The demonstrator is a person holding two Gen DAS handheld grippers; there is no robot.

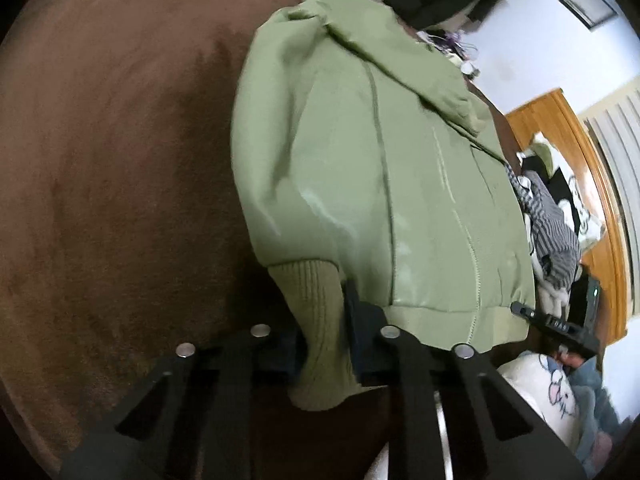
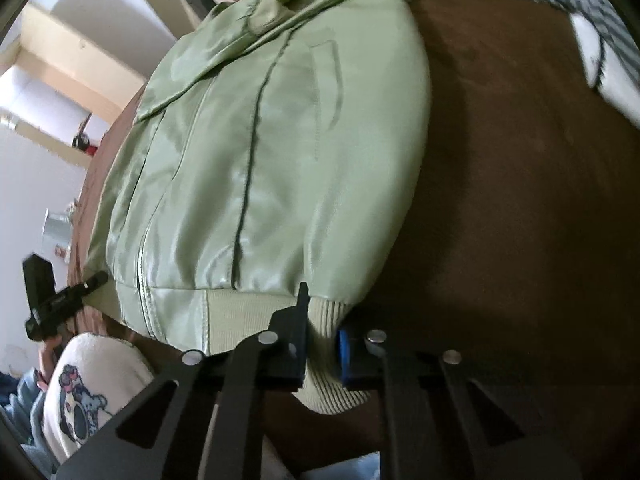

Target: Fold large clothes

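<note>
A pale green jacket (image 1: 380,168) lay flat on a brown bed (image 1: 120,160), stretching away ahead of both tools. The left hand-held gripper (image 1: 324,320) pinched one ribbed cuff (image 1: 316,300); the right hand-held gripper (image 2: 322,344) pinched the other ribbed cuff (image 2: 328,320). Each bite looked shallow, so the slick fabric might slip free when lifted, or the sleeves drag unevenly

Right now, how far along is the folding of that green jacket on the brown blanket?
Done: the green jacket lies zipped, sleeves tucked in, on the brown blanket. In hand: the left gripper and right gripper each pinch a ribbed cuff at the hem corners. Left: the bottom-to-top fold hasn't started; the hem rests flat.
</note>
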